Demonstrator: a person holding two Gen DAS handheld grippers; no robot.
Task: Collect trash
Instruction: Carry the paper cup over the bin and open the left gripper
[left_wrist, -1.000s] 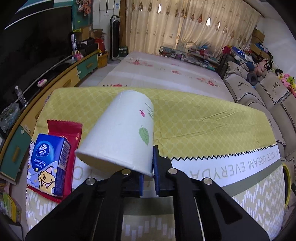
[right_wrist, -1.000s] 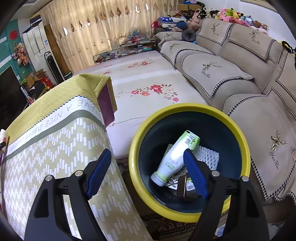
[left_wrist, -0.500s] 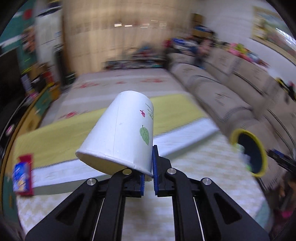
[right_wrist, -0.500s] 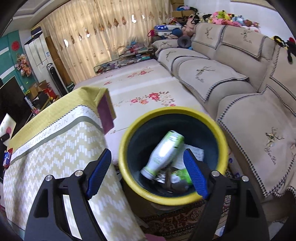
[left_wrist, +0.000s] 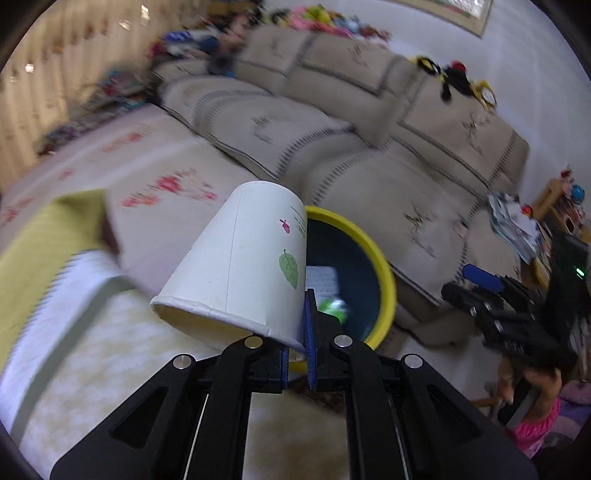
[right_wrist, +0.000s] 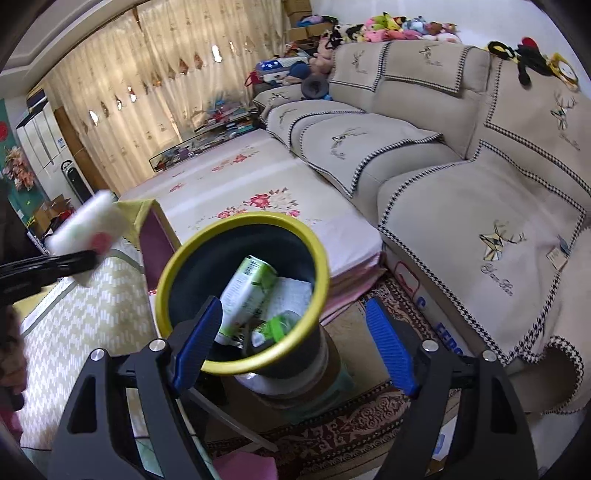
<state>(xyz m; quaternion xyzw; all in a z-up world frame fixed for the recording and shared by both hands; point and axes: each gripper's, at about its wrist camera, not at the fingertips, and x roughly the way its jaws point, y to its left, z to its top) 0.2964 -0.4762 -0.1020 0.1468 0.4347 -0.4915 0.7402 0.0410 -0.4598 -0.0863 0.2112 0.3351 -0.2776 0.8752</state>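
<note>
My left gripper (left_wrist: 295, 354) is shut on the rim of a white paper cup (left_wrist: 240, 269) with a green leaf print, held tilted with its mouth toward me. Behind the cup stands the yellow-rimmed dark trash bin (left_wrist: 380, 266). In the right wrist view the bin (right_wrist: 177, 258) sits just ahead of my open, empty right gripper (right_wrist: 295, 343); it holds a green-and-white bottle (right_wrist: 247, 291), white paper and other trash. The cup (right_wrist: 85, 229) shows blurred at the left, over the table. The right gripper (left_wrist: 491, 291) also shows in the left wrist view.
A table with a yellow and white patterned cloth (right_wrist: 77, 325) stands left of the bin. A beige sofa (right_wrist: 461, 177) runs along the right. A floral mat (right_wrist: 240, 184) lies beyond the bin, and a patterned rug (right_wrist: 351, 432) under it.
My left gripper has swung right with the cup, from over the table to facing the bin. My right gripper has pulled back and up from the bin, still open.
</note>
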